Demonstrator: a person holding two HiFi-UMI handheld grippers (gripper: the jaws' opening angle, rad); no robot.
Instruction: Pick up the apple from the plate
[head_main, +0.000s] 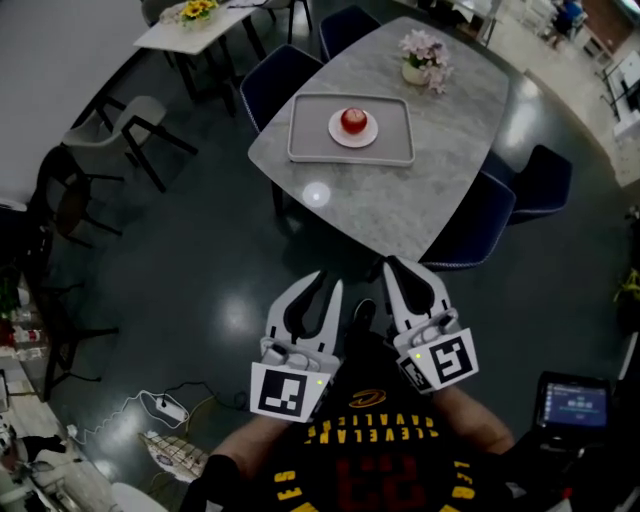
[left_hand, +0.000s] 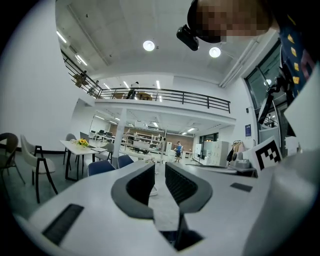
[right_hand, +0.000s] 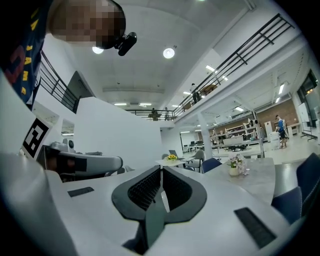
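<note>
Sitting at the centre of a small round white plate (head_main: 337, 135), the apple (head_main: 353, 120) is red, glossy and near-spherical; it shows no long axis, and its stem end is too small to make out. The plate lies flat inside a shallow rectangular tray (head_main: 302, 130), pale grey with rounded corners and a raised rim. The tray rests on the near-left part of a table (head_main: 440, 170) with a mottled, stone-look grey top and rounded corners. A small white pot of pale pink flowers (head_main: 422, 58) stands near the far edge, well apart from the tray. Dark blue upholstered chairs (head_main: 282, 75) ring the table over a dark, reflective floor (head_main: 200, 250). Both grippers are held low and close to the person's body, well short of the table and pointing towards it. The left gripper (head_main: 328, 282) has its ribbed black pads slightly parted, with a narrow gap and nothing in it. The right gripper (head_main: 392, 264) is clenched, pad tips meeting, and grasps nothing.
</note>
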